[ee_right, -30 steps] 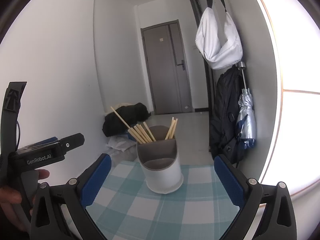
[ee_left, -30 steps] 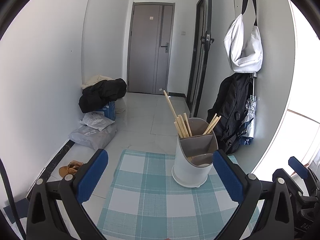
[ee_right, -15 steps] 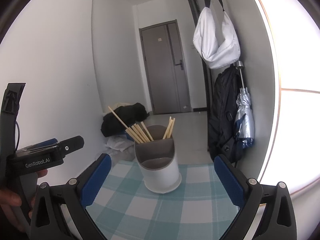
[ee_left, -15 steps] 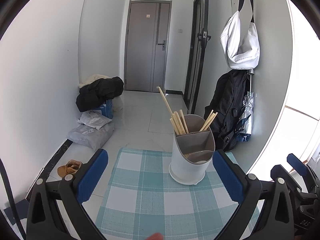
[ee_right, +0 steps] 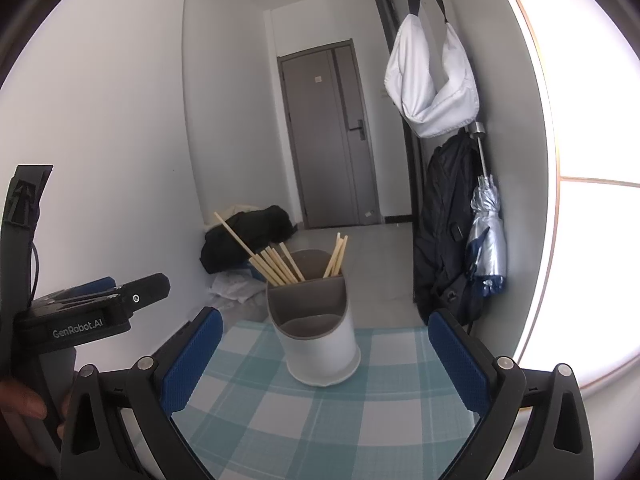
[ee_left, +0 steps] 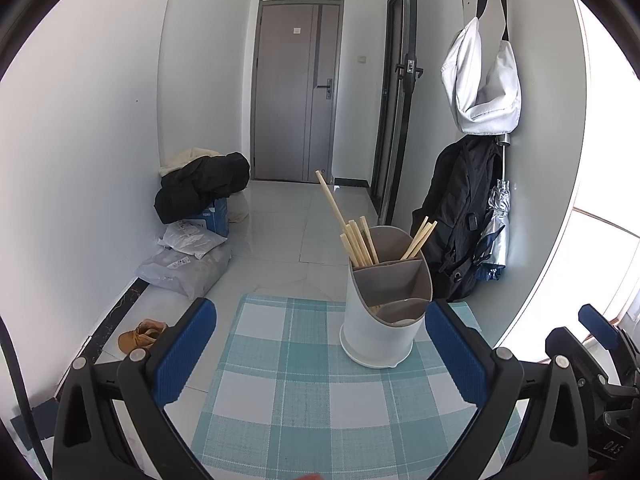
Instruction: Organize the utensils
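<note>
Ahead of both tools: utensil holder [ee_left: 386, 312] (chopsticks [ee_left: 358, 236] inside) | left tool [ee_left: 320, 354] spread wide, empty | right tool [ee_right: 326, 354] likewise

Utensil holder [ee_left: 385, 312] stands on the tablecloth [ee_left: 300, 392], chopsticks [ee_left: 356, 236] in its rear compartments (leaning left).

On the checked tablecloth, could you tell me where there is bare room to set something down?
The checked tablecloth is bare left of the utensil holder and in front of it, between the open left gripper fingers. In the right wrist view, cloth is also free between the open right gripper fingers. The holder's back compartments are crowded with chopsticks.
</note>
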`<action>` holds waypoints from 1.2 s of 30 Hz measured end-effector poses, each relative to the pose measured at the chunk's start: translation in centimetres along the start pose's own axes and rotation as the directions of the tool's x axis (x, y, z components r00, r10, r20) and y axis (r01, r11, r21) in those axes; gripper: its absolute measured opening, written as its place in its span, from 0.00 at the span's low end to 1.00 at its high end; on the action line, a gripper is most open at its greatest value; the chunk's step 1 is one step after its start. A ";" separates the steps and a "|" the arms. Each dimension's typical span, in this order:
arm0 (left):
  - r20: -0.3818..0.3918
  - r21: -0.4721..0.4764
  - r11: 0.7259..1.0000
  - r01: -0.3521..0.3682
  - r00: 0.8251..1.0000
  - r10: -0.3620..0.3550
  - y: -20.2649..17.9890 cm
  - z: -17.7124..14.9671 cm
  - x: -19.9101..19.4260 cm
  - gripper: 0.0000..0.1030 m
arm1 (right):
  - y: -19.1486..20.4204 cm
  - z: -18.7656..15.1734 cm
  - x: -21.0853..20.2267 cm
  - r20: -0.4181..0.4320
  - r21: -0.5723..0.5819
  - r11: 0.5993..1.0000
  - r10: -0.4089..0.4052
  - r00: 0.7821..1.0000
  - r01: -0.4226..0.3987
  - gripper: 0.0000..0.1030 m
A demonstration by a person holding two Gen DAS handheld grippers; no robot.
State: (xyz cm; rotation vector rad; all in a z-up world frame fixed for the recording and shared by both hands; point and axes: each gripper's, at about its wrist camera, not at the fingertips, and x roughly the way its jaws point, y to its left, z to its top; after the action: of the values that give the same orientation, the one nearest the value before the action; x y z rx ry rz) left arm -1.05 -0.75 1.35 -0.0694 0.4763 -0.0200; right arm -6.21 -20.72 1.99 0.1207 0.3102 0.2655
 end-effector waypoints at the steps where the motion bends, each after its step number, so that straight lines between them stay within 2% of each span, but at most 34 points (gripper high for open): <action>1: -0.001 0.000 1.000 0.001 1.000 -0.001 0.0 0.0 0.0 0.99 | 0.0 0.0 0.0 -0.001 0.001 1.000 -0.001 1.000 0.001 1.00; 36: 0.016 0.021 1.000 -0.014 1.000 0.014 -0.3 -0.1 -0.2 0.99 | -0.1 -0.1 0.1 -0.012 -0.003 1.000 -0.016 1.000 0.016 1.00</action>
State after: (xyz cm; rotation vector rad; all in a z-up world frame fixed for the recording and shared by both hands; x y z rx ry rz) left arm -1.27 -1.09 1.35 -0.0454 0.4608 -0.0105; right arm -6.19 -20.76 1.83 0.1141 0.3227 0.2511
